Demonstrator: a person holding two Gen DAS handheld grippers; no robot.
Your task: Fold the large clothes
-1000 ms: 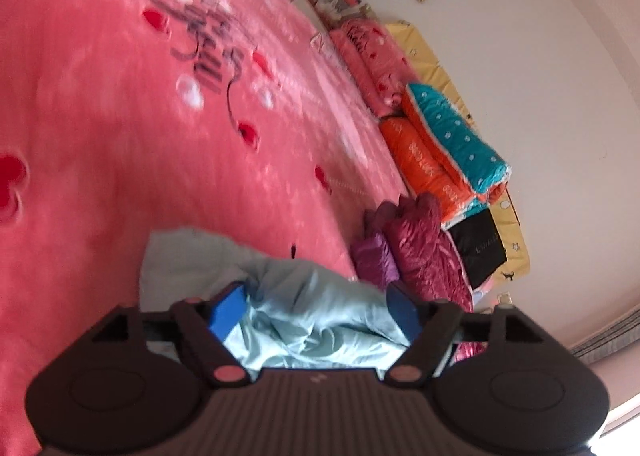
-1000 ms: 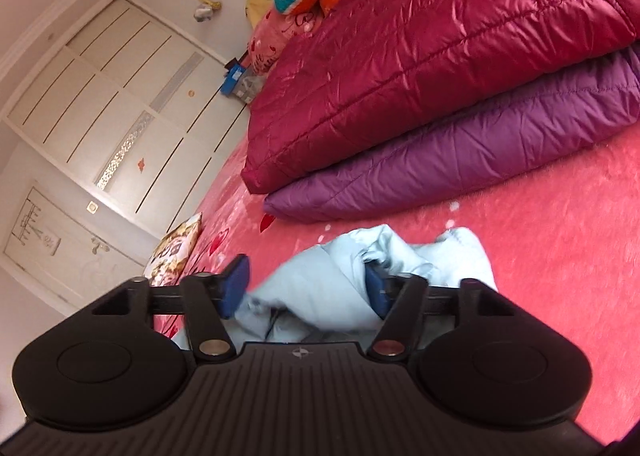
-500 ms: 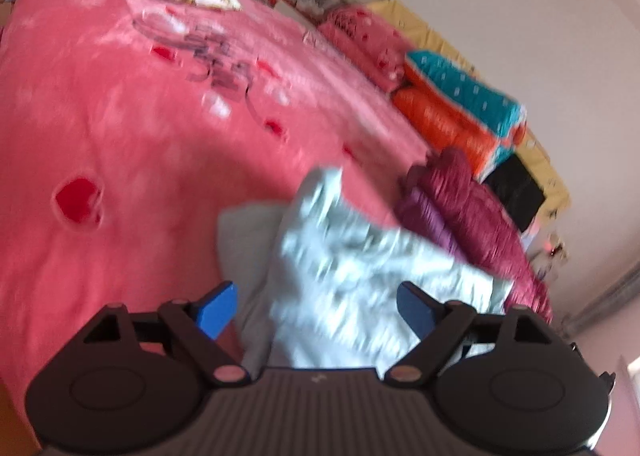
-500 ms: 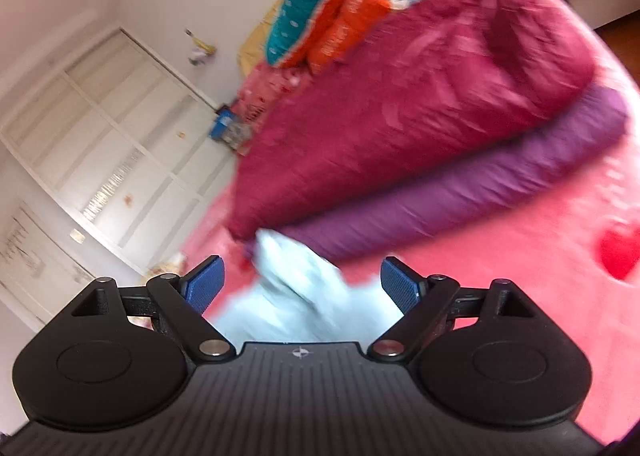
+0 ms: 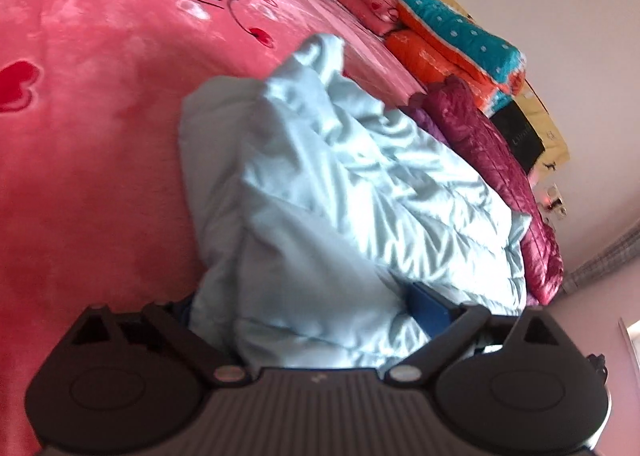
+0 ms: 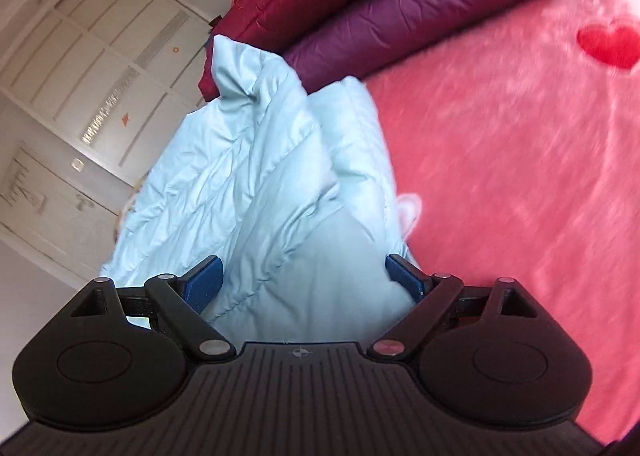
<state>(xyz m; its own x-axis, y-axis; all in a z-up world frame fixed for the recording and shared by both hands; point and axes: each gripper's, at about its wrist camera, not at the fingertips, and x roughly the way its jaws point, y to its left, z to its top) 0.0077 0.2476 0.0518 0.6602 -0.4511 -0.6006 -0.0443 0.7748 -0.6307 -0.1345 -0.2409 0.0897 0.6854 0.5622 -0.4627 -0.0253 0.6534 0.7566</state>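
- Since a second earlier, light-blue quilted coat (image 5: 344, 191) had dropped into a bigger heap on the pink bed (image 5: 88, 127).
- Left gripper (image 5: 304, 308) jaws opening; right gripper (image 6: 304, 276) jaws wide; cloth between both, unpinched.
- Judged: released; fold unfinished.

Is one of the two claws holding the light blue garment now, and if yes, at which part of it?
Neither grips it. The light blue jacket lies bunched between both claws' fingers: the right claw stands wide open, and the left claw is opening.
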